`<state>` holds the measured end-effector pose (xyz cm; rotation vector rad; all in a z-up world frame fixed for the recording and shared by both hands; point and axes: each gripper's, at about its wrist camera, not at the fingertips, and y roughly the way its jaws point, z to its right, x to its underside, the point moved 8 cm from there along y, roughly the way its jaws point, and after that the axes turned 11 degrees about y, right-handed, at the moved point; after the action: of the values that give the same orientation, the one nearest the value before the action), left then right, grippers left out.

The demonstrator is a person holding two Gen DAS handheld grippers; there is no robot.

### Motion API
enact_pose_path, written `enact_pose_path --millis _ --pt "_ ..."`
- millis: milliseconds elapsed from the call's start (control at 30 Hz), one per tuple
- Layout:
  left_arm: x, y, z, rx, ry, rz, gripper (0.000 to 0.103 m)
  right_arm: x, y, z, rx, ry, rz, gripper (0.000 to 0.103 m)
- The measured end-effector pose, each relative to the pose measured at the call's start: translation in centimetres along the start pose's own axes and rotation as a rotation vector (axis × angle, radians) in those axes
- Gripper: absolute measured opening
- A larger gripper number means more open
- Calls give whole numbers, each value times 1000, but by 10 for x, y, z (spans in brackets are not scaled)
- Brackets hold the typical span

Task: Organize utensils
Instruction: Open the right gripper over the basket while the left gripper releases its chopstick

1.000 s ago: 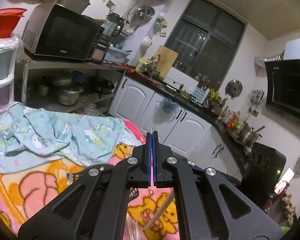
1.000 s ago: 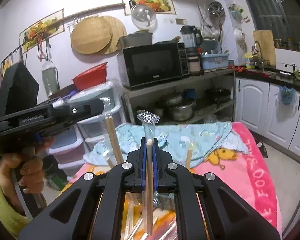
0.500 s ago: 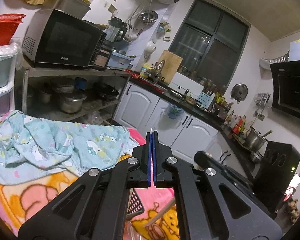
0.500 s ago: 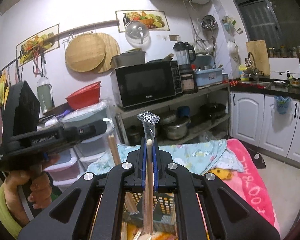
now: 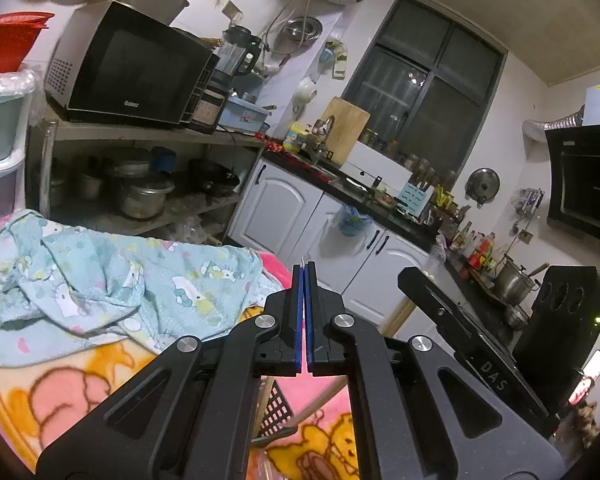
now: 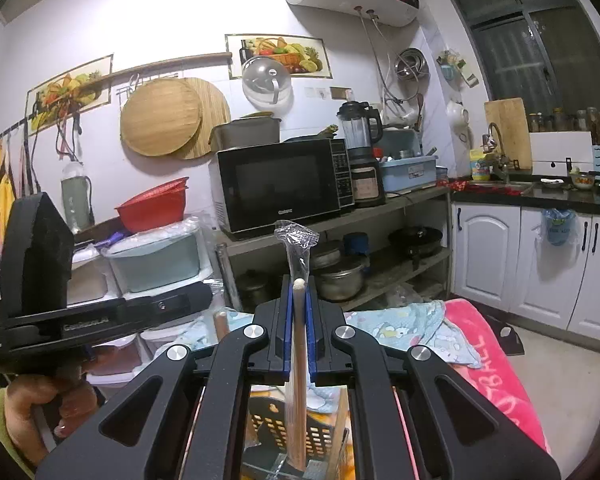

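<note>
My right gripper (image 6: 299,280) is shut on a pale wooden chopstick (image 6: 298,360) in a clear plastic sleeve. It holds the chopstick upright, with the crumpled sleeve end above the pads. The chopstick's lower end hangs over a black perforated utensil basket (image 6: 280,428), where another chopstick (image 6: 340,420) leans. My left gripper (image 5: 304,270) is shut above the blanket, with only a thin metal sliver showing at its tips. Below it lie the basket (image 5: 278,408) and a slanted chopstick (image 5: 320,402). Each gripper's black body shows in the other's view.
A pink and yellow cartoon blanket (image 5: 60,392) covers the work surface, with a crumpled light blue cloth (image 5: 100,280) at its far side. Behind it stand a shelf with a microwave (image 6: 280,184) and pots, plastic drawers, and white cabinets (image 6: 500,264). A hand (image 6: 40,404) holds the left gripper.
Both views have tilted up and shifted. The right gripper carried the wrapped chopstick over the black basket. The right gripper's body has come into the left wrist view.
</note>
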<state>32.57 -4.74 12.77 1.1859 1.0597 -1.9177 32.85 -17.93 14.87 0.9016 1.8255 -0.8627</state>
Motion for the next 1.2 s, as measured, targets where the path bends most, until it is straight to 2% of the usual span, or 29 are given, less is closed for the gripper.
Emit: enact_pose_path --millis 567,833,933,1000,1067,1200 --pt "32 12 -21 1 -45 -33 0 31 27 10 48 -12 0 6" --pt "50 15 -28 -24 -43 -78 0 52 41 19 74 4 -40 7" --pt "55 12 -31 -39 -48 -89 1 59 43 23 82 15 -62 12" --pt "56 9 -33 -38 -56 -88 6 63 42 26 85 22 -71 24" --pt "55 5 -34 -41 -59 -85 16 64 39 27 86 30 -71 30" --pt "54 -6 -34 -50 -61 -71 30 66 32 31 91 41 -82 36"
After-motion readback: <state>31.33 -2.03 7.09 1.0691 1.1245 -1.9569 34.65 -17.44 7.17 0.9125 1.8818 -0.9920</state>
